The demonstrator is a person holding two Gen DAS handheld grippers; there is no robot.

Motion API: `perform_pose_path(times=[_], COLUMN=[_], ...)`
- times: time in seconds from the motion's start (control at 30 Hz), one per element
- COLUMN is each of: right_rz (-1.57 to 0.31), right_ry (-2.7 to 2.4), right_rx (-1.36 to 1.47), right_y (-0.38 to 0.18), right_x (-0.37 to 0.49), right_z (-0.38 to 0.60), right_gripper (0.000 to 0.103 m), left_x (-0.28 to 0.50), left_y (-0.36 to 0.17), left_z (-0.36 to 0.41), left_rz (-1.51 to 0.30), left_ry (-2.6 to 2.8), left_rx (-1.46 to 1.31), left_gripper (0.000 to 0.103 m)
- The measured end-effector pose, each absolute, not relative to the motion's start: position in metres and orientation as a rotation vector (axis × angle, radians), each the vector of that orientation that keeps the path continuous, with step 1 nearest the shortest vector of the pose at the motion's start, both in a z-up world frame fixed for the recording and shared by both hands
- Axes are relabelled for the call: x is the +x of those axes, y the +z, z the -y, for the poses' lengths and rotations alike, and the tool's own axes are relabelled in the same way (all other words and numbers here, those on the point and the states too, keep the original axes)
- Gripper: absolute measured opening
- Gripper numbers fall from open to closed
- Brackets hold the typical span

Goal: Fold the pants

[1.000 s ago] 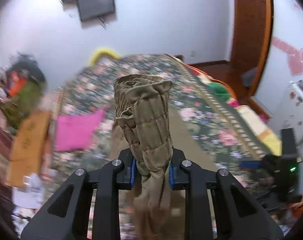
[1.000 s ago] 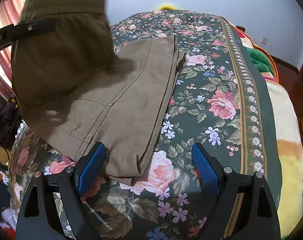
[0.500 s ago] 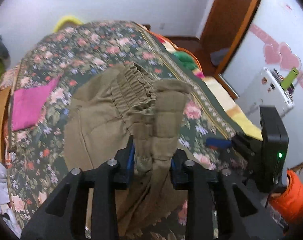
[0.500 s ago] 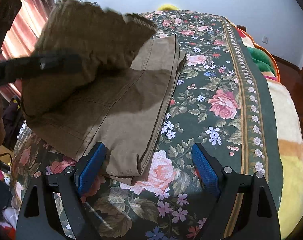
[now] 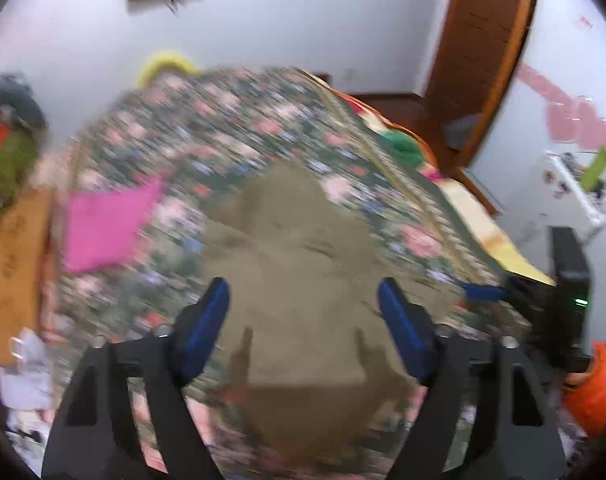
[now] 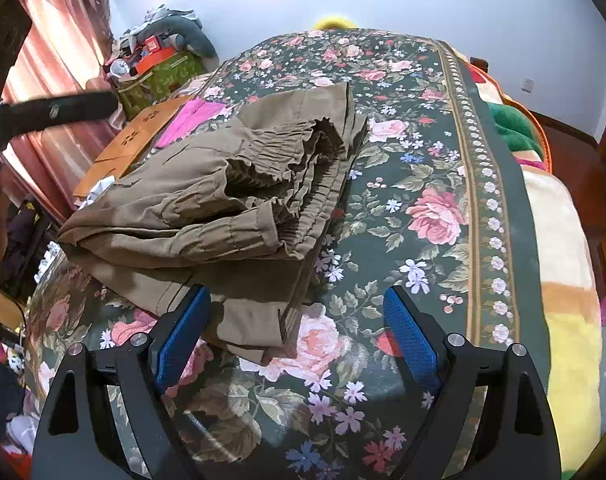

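Note:
Olive-brown pants (image 6: 231, 208) lie in a folded pile on the floral bedspread (image 6: 423, 152), the gathered elastic waistband on top. In the blurred left wrist view the pants (image 5: 295, 248) spread on the bed beyond my left gripper (image 5: 303, 312). Its jaws are opening; the pads touch no cloth. A finger of the left gripper (image 6: 55, 110) hangs above and left of the pile. My right gripper (image 6: 297, 320) stands open just above the bedspread, its left pad over the pile's near corner, gripping nothing. The right gripper (image 5: 543, 304) also shows at the right of the left wrist view.
A pink cloth (image 6: 195, 114) lies on the bed beyond the pants. A brown wooden board (image 6: 131, 140) and a cluttered green bag (image 6: 163, 72) stand at the bed's left. Striped blankets (image 6: 563, 280) hang over the right edge. An orange sleeve (image 5: 595, 392) shows at the right.
My left gripper carried the waistband over the lower layers and let it go; its jaws went from shut on the cloth to wide apart. The pants now lie folded. The right gripper stayed still.

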State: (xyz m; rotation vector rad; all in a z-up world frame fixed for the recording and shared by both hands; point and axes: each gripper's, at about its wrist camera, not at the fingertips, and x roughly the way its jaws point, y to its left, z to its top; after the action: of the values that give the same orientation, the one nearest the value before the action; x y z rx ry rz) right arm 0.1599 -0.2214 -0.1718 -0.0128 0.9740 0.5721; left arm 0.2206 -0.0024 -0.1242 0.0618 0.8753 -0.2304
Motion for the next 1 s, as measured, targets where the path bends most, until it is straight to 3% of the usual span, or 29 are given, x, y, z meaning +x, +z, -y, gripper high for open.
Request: perform_pose_path(times=[0.17,0.67,0.83,1.0], right_rz=[-0.962,-0.978,-0.981,-0.96], right_ry=[0.558,0.538,0.536,0.527], right_rx=[0.0,0.013,0.006,0.002], right_y=[-0.169,-0.173,-0.175,-0.174], right_x=[0.162,0.167,0.169,0.168], right_z=[0.226,0.232,0.231,0.233], right_gripper=[0.086,0.086,0.086,0.086], left_x=[0.257,0.39,0.399,0.379], left_y=[-0.127,-0.232,-0.281,-0.279], left_z=[-0.03,-0.048,-0.043,-0.047], left_rz=[-0.858,-1.127,-1.252,-1.233], left_ry=[-0.107,-0.007,0.021,0.038], left_rx=[0.103,0.117,0.235,0.274], left_gripper=[0.098,0.098,0.103,0.103])
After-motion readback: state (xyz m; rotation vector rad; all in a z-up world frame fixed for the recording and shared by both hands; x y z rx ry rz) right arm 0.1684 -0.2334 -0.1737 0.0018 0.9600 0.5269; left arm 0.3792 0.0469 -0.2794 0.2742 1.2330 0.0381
